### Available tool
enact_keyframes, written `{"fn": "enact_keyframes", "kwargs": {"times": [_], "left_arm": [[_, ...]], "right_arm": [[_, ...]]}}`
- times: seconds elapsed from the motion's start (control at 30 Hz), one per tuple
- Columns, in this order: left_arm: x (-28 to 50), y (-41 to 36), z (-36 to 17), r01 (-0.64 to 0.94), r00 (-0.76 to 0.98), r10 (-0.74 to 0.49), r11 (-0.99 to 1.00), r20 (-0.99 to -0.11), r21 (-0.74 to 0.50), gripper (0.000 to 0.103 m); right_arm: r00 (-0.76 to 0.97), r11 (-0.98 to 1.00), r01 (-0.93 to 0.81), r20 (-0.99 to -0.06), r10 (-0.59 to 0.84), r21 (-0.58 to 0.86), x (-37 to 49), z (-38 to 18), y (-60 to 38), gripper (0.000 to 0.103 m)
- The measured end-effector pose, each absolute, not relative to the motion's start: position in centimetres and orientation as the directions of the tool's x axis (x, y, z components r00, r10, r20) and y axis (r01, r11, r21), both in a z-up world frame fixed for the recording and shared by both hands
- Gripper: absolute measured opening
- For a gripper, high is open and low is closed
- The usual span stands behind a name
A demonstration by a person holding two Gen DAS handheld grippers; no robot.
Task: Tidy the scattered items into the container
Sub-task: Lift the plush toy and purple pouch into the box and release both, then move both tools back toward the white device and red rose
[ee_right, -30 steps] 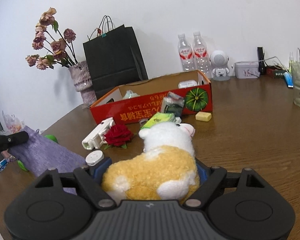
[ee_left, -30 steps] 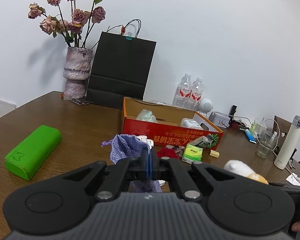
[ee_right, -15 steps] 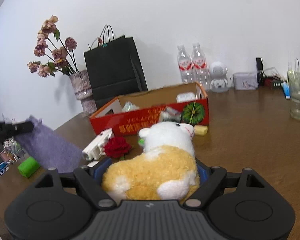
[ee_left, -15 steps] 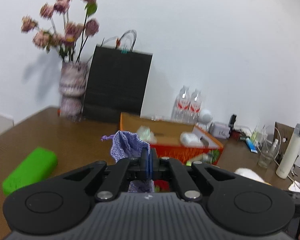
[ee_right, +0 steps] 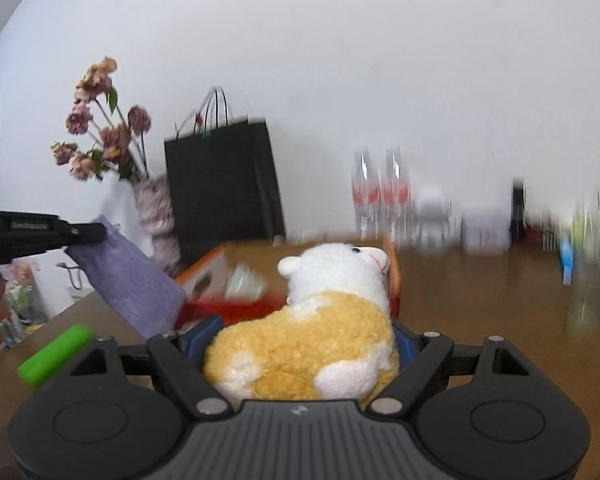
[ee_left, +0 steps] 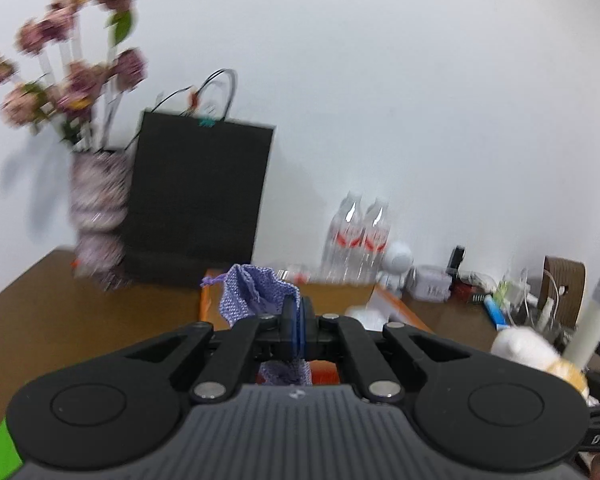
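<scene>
Two grippers are each carrying a thing up off the brown table [ee_right: 480, 292] toward the red and orange box [ee_right: 204, 272], so the carry step is going on now and the drop comes next. Starting with the biggest thing, the box is sitting open in the middle of the table, in front of the black paper bag [ee_left: 198, 200]. Something pale and wrapped is lying inside the box, and something white is lying near its right end, but the blur is hiding what they are. Next biggest is the plush sheep [ee_right: 312, 328], yellow and white, and the right gripper [ee_right: 300, 344] is holding it with its fingers spread wide and squeezing its soft sides. It is hanging in the air just in front of the box. Smaller is the purple cloth pouch [ee_left: 256, 292], and the left gripper [ee_left: 296, 320] is pinching it with its fingers pressed tight together. The pouch is dangling over the box's near left edge. For the next move, I think each gripper is needing to go over the open box, then let go so the thing falls inside. A green case [ee_right: 56, 354] is waiting on the table at the left.
</scene>
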State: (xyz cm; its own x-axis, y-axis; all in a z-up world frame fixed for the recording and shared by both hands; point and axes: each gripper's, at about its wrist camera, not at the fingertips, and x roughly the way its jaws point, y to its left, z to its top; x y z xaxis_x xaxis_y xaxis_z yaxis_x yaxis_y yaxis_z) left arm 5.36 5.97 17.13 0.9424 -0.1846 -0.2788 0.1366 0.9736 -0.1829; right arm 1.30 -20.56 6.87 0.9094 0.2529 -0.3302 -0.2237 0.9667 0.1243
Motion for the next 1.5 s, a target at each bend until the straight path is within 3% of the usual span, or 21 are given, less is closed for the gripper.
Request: {"fn": "enact_keyframes", "kwargs": {"times": [0.1,0.2,0.33,0.4,0.43,0.5,0.53,0.7,0.77,0.83,0.93,1.0,1.2,1.5], "left_arm": [[10.8,5.0,18.7,0.104,0.948,-0.146,0.982,-0.283,-0.158,0.002],[16.7,6.0,17.1,0.076,0.927,-0.154,0.97,-0.341,-0.232,0.002],[23.7,7.3,7.9,0.023,0.786,-0.166,0.971,-0.595,-0.24,0.002],[25.6,7.6,5.2,0.0,0.733,-0.15,0.975,-0.664,-0.221,0.005],[25.7,7.4,5.3,0.011,0.742,-0.129,0.984,-0.658,-0.18,0.01],[25.1,7.0,6.5,0.027,0.779,-0.103,0.991,-0.618,-0.131,0.051],[24.5,6.9,7.3,0.037,0.802,-0.1,0.992,-0.589,-0.118,0.079],[20.4,6.4,12.0,0.024,0.856,-0.075,0.994,-0.512,-0.104,0.086],[18.3,6.0,13.7,-0.004,0.864,-0.051,0.994,-0.501,-0.108,0.103],[15.5,5.7,14.6,-0.005,0.864,-0.044,0.995,-0.502,-0.095,0.103],[9.4,5.4,13.9,0.008,0.869,-0.032,0.999,-0.494,-0.051,0.103],[4.9,6.0,11.7,0.013,0.886,-0.042,0.998,-0.461,-0.066,0.103],[-2.9,5.1,3.9,0.014,0.852,-0.042,0.998,-0.523,-0.058,0.103],[-2.3,2.6,0.7,0.032,0.8,-0.027,0.999,-0.599,-0.002,0.103]], "right_arm": [[0.885,0.963,-0.242,-0.378,0.27,0.122,8.1,9.4,-20.1,0.083],[0.812,0.947,-0.278,-0.488,0.32,0.158,16.2,9.2,-18.3,0.083],[0.725,0.955,-0.265,-0.624,0.29,0.136,24.0,5.1,-14.7,0.083],[0.7,0.952,-0.27,-0.65,0.297,0.145,26.1,2.8,-13.5,0.088],[0.68,0.953,-0.264,-0.672,0.295,0.151,27.0,1.9,-13.1,0.088],[0.649,0.959,-0.223,-0.707,0.282,0.178,27.7,1.2,-13.3,0.09],[0.644,0.958,-0.209,-0.709,0.287,0.198,27.5,1.4,-13.8,0.091],[0.716,0.986,-0.062,-0.681,0.152,0.155,24.6,4.3,-16.2,0.092],[0.721,0.995,0.009,-0.69,0.064,0.102,21.8,5.1,-16.7,0.092],[0.742,0.996,0.054,-0.671,0.012,0.077,16.8,5.8,-17.1,0.092],[0.828,0.994,-0.013,-0.556,0.074,0.112,7.6,5.3,-18.2,0.103],[0.845,0.989,-0.028,-0.525,0.101,0.144,2.9,3.3,-18.7,0.103],[0.745,0.999,-0.003,-0.667,0.031,0.043,-2.3,-4.3,-17.4,0.103],[0.776,0.999,-0.02,-0.629,0.045,0.047,-2.1,-5.1,-16.5,0.103]]}}
